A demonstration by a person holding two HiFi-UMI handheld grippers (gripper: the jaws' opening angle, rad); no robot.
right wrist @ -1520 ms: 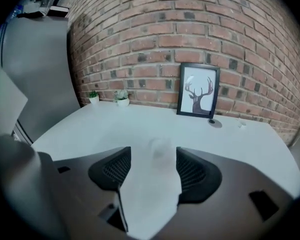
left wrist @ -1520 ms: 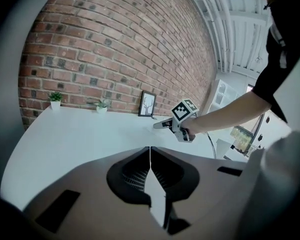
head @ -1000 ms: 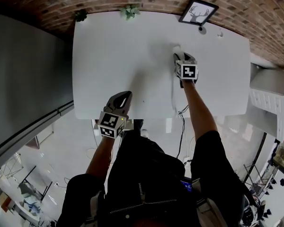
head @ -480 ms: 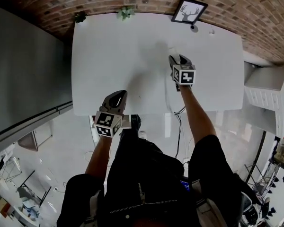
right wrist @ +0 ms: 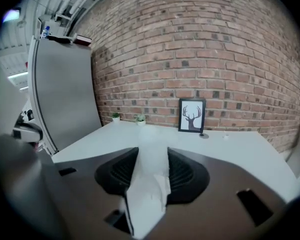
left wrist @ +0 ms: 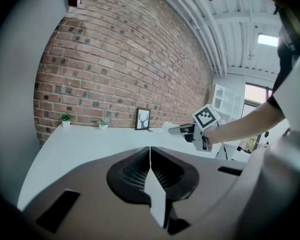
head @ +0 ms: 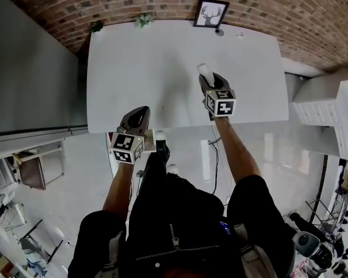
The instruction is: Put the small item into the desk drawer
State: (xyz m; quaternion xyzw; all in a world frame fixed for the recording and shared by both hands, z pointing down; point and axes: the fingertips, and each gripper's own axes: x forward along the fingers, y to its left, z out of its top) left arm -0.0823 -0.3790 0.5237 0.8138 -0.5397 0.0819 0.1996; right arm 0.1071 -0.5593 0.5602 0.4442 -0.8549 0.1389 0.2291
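A small white item (head: 201, 68) is held over the white desk (head: 162, 51) by my right gripper (head: 204, 75), which is shut on it. In the right gripper view the item (right wrist: 151, 170) fills the gap between the dark jaws (right wrist: 152, 156). My left gripper (head: 138, 113) hovers at the desk's front edge, left of centre. Its jaws (left wrist: 150, 151) are shut with nothing between them. From the left gripper view the right gripper (left wrist: 182, 130) shows at the right, with the white item (left wrist: 168, 126) at its tip. No drawer can be made out.
A framed deer picture (head: 211, 13) and two small plants (head: 142, 20) (head: 96, 25) stand along the brick wall at the desk's far edge. A grey panel (head: 35, 68) borders the desk on the left. A white shelf unit (head: 336, 109) stands at the right. Cables hang under the front edge.
The right gripper has drawn back a little toward me with the white item in it. The left gripper has stayed at the desk's front edge. The head view has shifted.
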